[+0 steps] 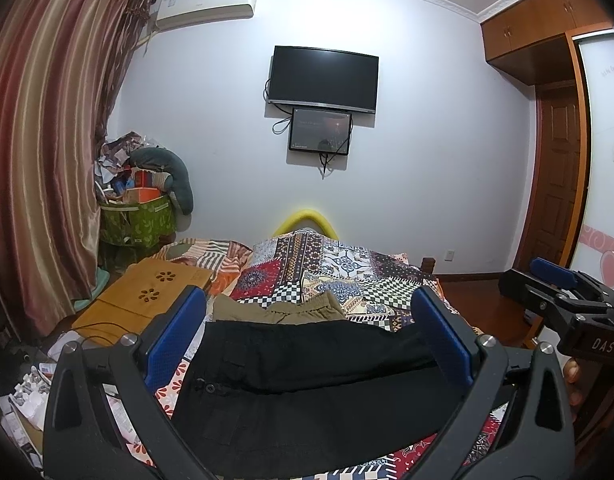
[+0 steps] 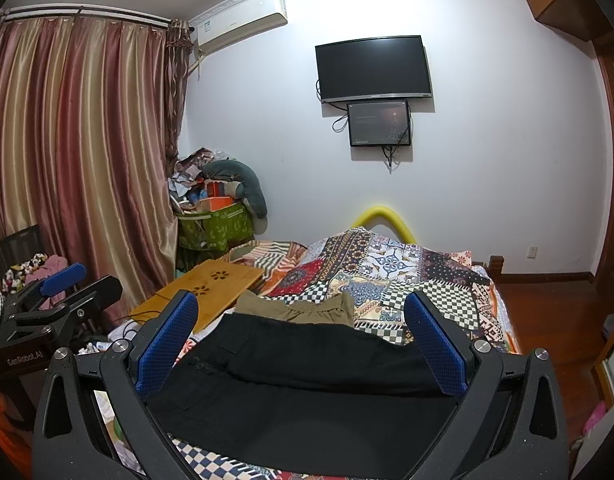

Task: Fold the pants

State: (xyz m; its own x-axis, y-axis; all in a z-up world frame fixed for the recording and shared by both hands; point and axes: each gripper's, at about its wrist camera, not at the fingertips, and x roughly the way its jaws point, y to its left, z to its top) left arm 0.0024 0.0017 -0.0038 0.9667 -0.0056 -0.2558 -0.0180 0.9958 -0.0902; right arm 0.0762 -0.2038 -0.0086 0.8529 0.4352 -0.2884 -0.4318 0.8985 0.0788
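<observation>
Two pants (image 1: 307, 364) (black, khaki (image 1: 283, 308))

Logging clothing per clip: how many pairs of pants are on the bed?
2: black pants nearest the cameras, and a khaki pair just behind them, partly covered. More may be hidden beneath.

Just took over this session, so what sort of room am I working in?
Most likely a home bedroom: the black pants lie on a bed under a patchwork quilt, with a wall-mounted TV, long curtains and a built-in wardrobe.
</observation>
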